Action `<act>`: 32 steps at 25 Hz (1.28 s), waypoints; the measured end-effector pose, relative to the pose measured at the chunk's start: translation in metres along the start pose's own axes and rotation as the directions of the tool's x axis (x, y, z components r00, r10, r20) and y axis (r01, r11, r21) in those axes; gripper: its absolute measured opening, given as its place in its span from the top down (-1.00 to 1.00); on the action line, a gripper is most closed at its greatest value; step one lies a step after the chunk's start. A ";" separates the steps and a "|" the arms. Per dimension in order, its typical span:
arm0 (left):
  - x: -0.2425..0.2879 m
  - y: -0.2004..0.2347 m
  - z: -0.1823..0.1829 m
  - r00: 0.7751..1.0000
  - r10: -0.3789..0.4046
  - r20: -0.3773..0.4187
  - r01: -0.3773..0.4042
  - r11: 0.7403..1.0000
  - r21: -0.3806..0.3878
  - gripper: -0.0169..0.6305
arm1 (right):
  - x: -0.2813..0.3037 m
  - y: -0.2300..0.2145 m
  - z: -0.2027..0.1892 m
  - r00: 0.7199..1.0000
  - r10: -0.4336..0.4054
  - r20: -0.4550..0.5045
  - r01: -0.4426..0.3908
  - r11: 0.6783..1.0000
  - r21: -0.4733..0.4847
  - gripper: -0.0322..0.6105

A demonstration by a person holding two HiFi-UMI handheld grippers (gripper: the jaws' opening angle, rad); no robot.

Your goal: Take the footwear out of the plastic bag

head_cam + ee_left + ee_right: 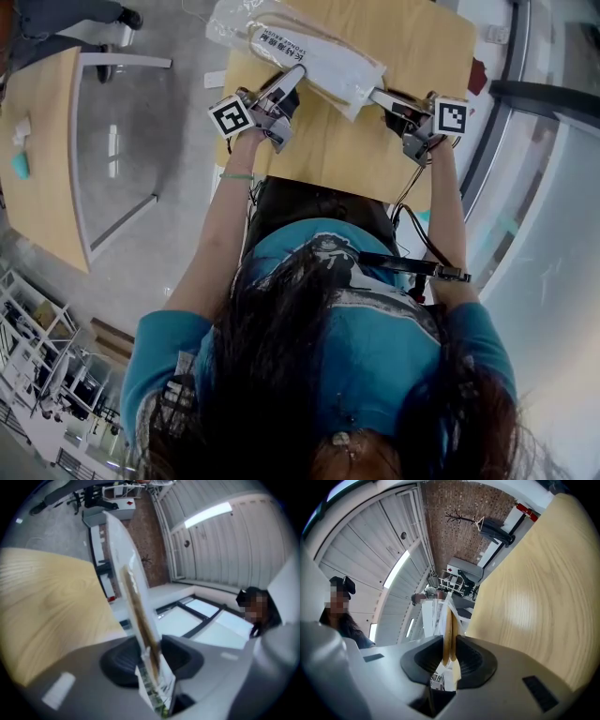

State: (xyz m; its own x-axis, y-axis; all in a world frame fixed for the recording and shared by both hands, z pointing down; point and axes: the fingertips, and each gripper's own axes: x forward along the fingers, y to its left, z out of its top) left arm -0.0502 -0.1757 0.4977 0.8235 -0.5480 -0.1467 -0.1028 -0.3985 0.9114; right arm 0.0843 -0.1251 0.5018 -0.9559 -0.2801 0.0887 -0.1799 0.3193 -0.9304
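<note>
Over the bench [422,47], the plastic bag [323,58] spans lengthwise between left tongs [292,82] and right tongs [377,95], each nipped shut on one end, seemingly catching the tan footwear [448,630] inside

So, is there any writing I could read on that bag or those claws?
Plastic bag, white label: one line of dark print, too small to read.
Left claw and right claw: black-and-white square markers only, no words.
Bag's edge, left gripper view: greenish print, blurred.

Top of plastic bag [319,56] — cropped
</note>
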 end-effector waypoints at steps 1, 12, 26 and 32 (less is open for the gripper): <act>0.001 0.000 0.000 1.000 0.005 0.003 -0.005 1.000 0.005 0.54 | -0.002 -0.001 -0.001 1.000 -0.002 0.000 0.002 1.000 0.009 0.65; -0.003 0.018 0.008 0.987 0.116 0.106 -0.120 0.993 0.024 0.64 | -0.033 -0.005 -0.018 0.999 -0.035 0.025 0.033 0.998 0.062 0.65; -0.028 0.022 0.083 0.962 0.065 0.266 -0.039 0.994 -0.100 0.81 | -0.047 0.024 -0.037 1.000 -0.023 -0.006 0.023 0.998 0.055 0.65; -0.027 0.047 0.087 0.933 0.264 0.245 -0.269 0.963 -0.014 0.94 | -0.047 0.019 -0.040 0.998 -0.059 0.024 0.058 0.996 0.065 0.65</act>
State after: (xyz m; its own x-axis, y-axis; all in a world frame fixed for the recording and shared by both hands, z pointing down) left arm -0.1254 -0.2435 0.5108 0.6046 -0.7965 0.0099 -0.3127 -0.2259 0.9226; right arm 0.1167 -0.0698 0.4936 -0.9376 -0.3205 0.1350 -0.2191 0.2428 -0.9450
